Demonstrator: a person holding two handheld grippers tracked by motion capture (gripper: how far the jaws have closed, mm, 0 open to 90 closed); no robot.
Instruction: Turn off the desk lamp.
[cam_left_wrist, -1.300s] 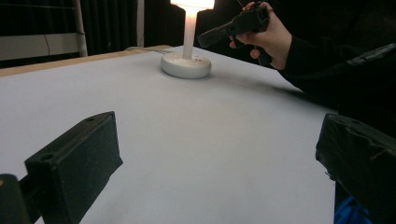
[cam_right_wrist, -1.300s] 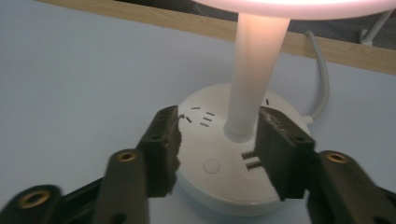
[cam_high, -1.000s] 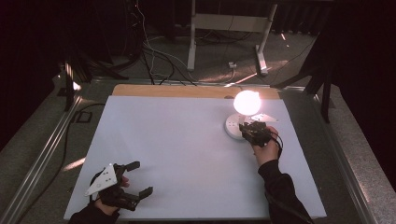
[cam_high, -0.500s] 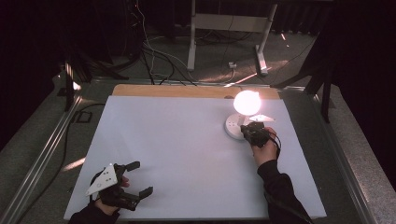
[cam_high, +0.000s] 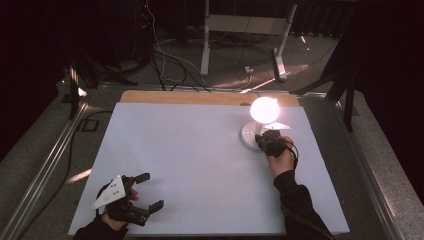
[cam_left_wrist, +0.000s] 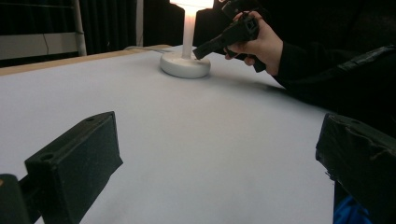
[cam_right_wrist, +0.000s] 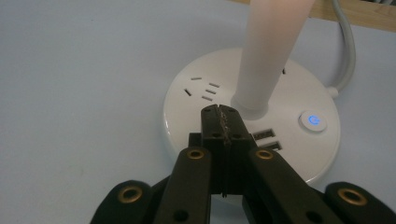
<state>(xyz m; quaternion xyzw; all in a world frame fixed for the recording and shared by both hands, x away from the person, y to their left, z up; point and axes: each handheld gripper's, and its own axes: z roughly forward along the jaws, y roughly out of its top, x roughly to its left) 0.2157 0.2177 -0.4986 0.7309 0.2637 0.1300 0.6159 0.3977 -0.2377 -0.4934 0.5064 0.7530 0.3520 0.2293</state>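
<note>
little has shifted since the earlier frames: right gripper still hangs over the lamp base, jaws pressed together, empty, tips just in front of the stem. lamp glows at the white table's far right. left gripper stays near the left front corner, jaws spread wide, holding nothing.

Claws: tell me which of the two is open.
The left claw, at the near left corner of the white table: its jaws stand wide apart over bare surface. The right claw is pressed shut, tips over the lamp base.
</note>
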